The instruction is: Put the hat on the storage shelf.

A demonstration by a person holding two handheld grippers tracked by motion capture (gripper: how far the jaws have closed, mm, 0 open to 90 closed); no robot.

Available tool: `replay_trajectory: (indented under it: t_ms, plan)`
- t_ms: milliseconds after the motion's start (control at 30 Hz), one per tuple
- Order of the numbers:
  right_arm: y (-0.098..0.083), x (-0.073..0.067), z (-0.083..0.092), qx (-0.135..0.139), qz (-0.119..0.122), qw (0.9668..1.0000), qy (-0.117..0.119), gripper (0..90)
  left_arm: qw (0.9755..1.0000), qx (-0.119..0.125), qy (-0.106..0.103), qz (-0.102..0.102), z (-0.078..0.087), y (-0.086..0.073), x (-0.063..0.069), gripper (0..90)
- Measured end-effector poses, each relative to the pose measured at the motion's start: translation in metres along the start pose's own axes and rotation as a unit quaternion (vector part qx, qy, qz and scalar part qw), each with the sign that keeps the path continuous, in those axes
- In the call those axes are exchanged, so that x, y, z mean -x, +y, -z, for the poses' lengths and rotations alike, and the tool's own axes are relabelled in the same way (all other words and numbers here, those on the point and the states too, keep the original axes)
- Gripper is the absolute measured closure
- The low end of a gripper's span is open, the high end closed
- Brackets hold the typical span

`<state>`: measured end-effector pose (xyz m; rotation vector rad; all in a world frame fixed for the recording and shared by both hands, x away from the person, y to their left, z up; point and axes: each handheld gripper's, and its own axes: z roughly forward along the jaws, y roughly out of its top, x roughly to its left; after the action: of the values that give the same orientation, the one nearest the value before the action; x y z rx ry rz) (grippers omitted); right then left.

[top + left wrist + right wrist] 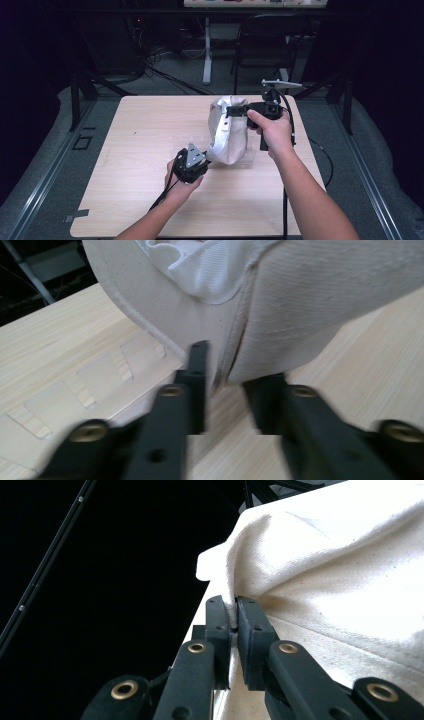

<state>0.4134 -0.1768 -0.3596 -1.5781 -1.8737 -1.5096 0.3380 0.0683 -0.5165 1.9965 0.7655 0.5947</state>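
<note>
A cream canvas bag point(231, 137) stands up on the pale wooden table point(135, 165), right of centre. My right gripper point(232, 111) is shut on the bag's upper rim and holds it raised; in the right gripper view the fabric point(340, 580) is pinched between the closed jaws point(234, 607). My left gripper point(204, 161) sits at the bag's lower left corner. In the left gripper view its jaws point(230, 380) stand open on either side of the bag's bottom seam point(235, 347), with the white lining point(205, 270) showing above.
A clear plastic sheet point(100, 375) lies flat on the table beside and under the bag. Beyond the far edge are a black chair point(265, 45), a white desk leg point(206, 55) and floor cables point(165, 75). Grey padding borders the table's sides.
</note>
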Motion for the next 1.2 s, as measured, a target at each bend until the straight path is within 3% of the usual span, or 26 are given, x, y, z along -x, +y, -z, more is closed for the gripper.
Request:
replay_trajectory:
  t_ms: [33,267,467,567,733,800,833,867,1200]
  plan:
    - [-0.001,0.001,0.000,0.000,0.001,1.0000,0.000,84.5,1.0000,0.000,0.008,-0.003,0.000,0.000,0.001,83.0]
    - [-0.003,0.005,0.000,0.002,-0.005,1.0000,-0.001,84.4,0.9999,-0.010,0.010,-0.002,-0.001,0.000,0.002,85.6]
    - [-0.005,0.007,-0.003,-0.004,-0.003,0.9999,-0.010,84.4,0.9994,-0.020,-0.007,0.027,-0.002,-0.003,-0.005,86.4]
    - [-0.007,0.010,-0.009,-0.010,-0.005,0.9998,-0.019,84.4,0.9980,-0.027,-0.022,0.052,-0.003,-0.006,-0.013,86.4]
    - [-0.010,0.011,-0.015,-0.015,-0.006,0.9997,-0.018,84.4,0.9973,-0.036,-0.026,0.058,-0.004,-0.009,-0.015,86.4]
    - [-0.010,0.011,-0.017,-0.020,-0.003,0.9995,-0.024,84.4,0.9963,-0.051,-0.031,0.062,-0.008,-0.013,-0.017,86.4]
    - [-0.010,0.011,-0.018,-0.021,-0.001,0.9993,-0.031,84.4,0.9949,-0.046,-0.040,0.080,-0.009,-0.018,-0.019,86.4]
    - [-0.011,0.011,-0.020,-0.022,-0.001,0.9991,-0.035,84.4,0.9945,-0.046,-0.042,0.084,-0.009,-0.018,-0.020,86.4]
    - [-0.012,0.013,-0.021,-0.019,-0.005,0.9993,-0.031,84.2,0.9966,-0.042,-0.028,0.065,-0.009,-0.019,-0.014,86.1]
